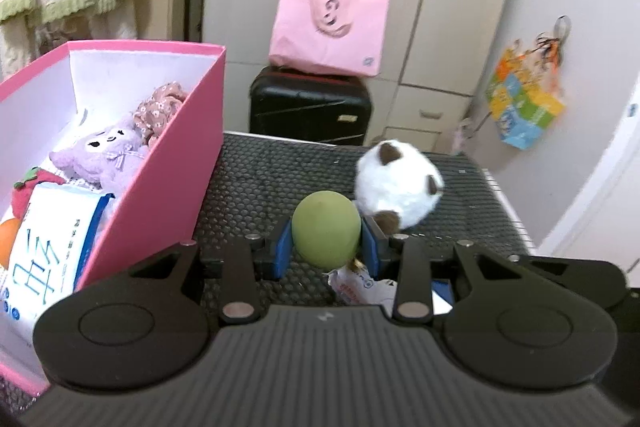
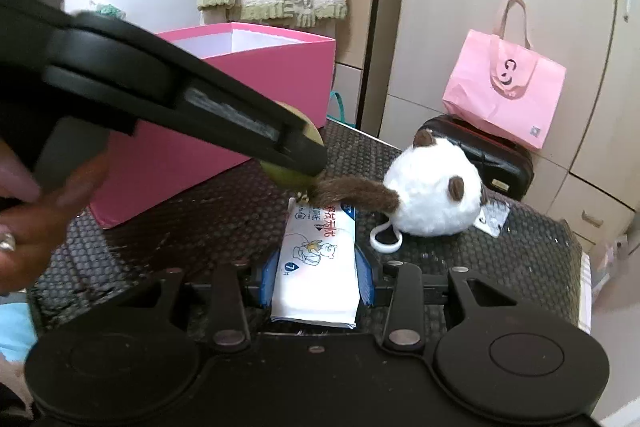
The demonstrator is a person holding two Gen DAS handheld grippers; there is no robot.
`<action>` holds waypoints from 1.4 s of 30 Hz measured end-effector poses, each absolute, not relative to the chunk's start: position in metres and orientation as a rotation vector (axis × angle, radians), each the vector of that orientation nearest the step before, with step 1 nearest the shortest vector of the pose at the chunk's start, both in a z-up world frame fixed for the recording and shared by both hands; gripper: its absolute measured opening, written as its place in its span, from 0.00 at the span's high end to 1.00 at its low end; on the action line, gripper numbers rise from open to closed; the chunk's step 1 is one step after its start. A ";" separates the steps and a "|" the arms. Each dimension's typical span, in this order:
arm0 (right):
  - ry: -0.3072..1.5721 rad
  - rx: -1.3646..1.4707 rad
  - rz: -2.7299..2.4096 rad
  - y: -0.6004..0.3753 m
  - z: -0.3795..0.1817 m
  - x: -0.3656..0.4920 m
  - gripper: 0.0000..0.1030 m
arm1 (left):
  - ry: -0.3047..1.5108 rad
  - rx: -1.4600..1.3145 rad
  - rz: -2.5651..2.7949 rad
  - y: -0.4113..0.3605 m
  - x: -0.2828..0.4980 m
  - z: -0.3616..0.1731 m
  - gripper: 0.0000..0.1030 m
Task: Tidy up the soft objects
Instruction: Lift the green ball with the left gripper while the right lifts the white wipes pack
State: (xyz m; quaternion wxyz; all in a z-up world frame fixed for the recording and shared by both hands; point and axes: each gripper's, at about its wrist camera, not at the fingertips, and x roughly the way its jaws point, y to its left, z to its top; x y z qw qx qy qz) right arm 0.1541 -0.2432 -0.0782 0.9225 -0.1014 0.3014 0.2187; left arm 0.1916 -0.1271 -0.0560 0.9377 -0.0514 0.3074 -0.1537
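The green soft ball sits clamped between the blue pads of the left gripper, held just above the dark dotted mat and beside the pink box. In the right wrist view the same ball shows only as a yellow-green sliver behind the left gripper's black finger, with the person's hand at the left edge.

The right gripper has its blue pads on either side of a white packet printed with a cartoon bear and red characters; the pads look pressed against the packet's edges, though the grip is hard to confirm from this angle. The packet lies flat on the mat, and its crumpled end shows just under the ball in the left wrist view.

A white plush ball with brown ears rests on the mat near the packet, its brown tail reaching across the packet's far end toward the green ball; a white loop hangs from it.

Inside the pink box lie a purple plush toy, a floral fabric piece, a red strawberry-like item and a white tissue pack with blue print.

Behind the mat stands a black suitcase with a pink tote bag on top.
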 end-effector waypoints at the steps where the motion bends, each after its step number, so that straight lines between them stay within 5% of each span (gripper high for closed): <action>1: 0.620 -0.201 0.443 -0.245 -0.077 0.152 0.58 | 0.623 -0.108 -0.329 -0.124 0.186 -0.054 0.66; 42: 0.749 -0.011 0.566 -0.194 -0.007 0.059 0.57 | 0.687 -0.106 -0.623 0.007 0.074 -0.014 0.66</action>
